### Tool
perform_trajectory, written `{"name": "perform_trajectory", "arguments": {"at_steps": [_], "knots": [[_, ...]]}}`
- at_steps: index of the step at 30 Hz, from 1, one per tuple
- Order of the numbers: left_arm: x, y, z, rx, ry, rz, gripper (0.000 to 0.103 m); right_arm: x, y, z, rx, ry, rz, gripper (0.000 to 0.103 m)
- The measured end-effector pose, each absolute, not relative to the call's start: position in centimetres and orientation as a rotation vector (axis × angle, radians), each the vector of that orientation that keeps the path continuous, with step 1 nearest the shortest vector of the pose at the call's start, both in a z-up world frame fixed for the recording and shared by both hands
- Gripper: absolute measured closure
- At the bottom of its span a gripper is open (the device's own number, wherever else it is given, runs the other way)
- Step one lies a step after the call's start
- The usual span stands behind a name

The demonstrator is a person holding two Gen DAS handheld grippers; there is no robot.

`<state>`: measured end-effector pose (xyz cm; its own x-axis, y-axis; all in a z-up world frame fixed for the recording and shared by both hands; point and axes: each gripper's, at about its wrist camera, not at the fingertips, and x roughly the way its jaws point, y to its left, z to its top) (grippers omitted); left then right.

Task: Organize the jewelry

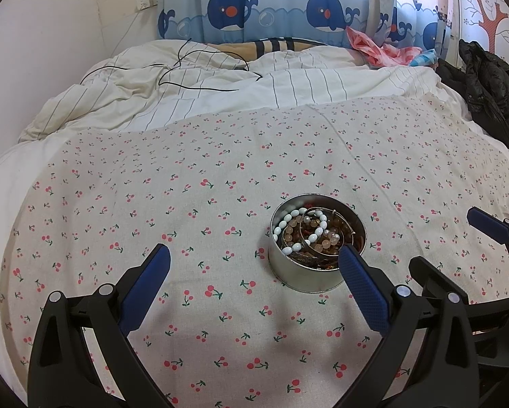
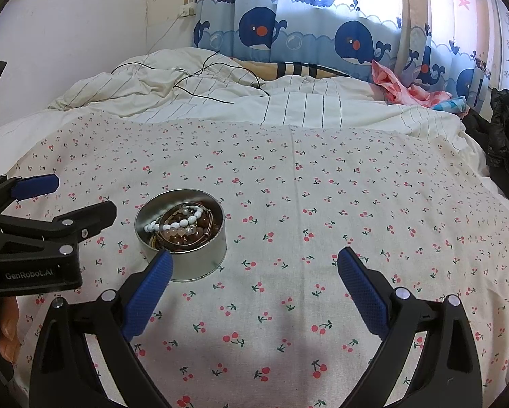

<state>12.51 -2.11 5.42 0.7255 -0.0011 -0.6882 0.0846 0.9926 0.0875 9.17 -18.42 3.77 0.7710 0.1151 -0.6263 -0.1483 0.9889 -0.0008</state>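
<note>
Metal tin (image 1: 305, 272): round, silver, open-topped; stands upright on the cherry-print cloth (image 1: 186, 204), near its front-centre.
Contents of tin: a bracelet of white oval beads (image 1: 300, 229) lies on top, draped over amber and pale round beads (image 2: 183, 234); thin metal bangles (image 1: 322, 214) lean inside the rim. The items lower in the tin are too tangled to tell apart.
Left gripper (image 1: 254, 258): 2 blue-padded fingers spread wide, nothing between them; it hangs above the cloth just left of the tin, and its right fingertip overlaps the tin's near rim in the left wrist view. Contact with the rim cannot be told.
Right gripper (image 2: 254, 258): 2 blue-padded fingers likewise spread wide and empty; the tin sits by its left fingertip, which overlaps the near rim in the right wrist view.
Relation of grippers: side by side, with the tin between them; each appears at the edge of the other's view.
Hand (image 2: 7, 326): part of a hand shows at the left edge of the right wrist view, beneath the left gripper's body.
Background: a rumpled striped duvet (image 1: 220, 81) with a thin black cable (image 1: 193, 68) across it, a whale-print curtain (image 1: 271, 3), and a dark jacket (image 1: 489, 81) at the right.
</note>
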Motion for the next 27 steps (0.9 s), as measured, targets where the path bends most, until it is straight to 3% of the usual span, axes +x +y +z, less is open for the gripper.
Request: {"name": "perform_trajectory", "arguments": {"at_steps": [27], "knots": [[12.65,-1.56,4.85,0.106,0.779,-0.05,0.008,9.21,-18.9,3.48,-0.06,0.682,0.138,0.008]]}}
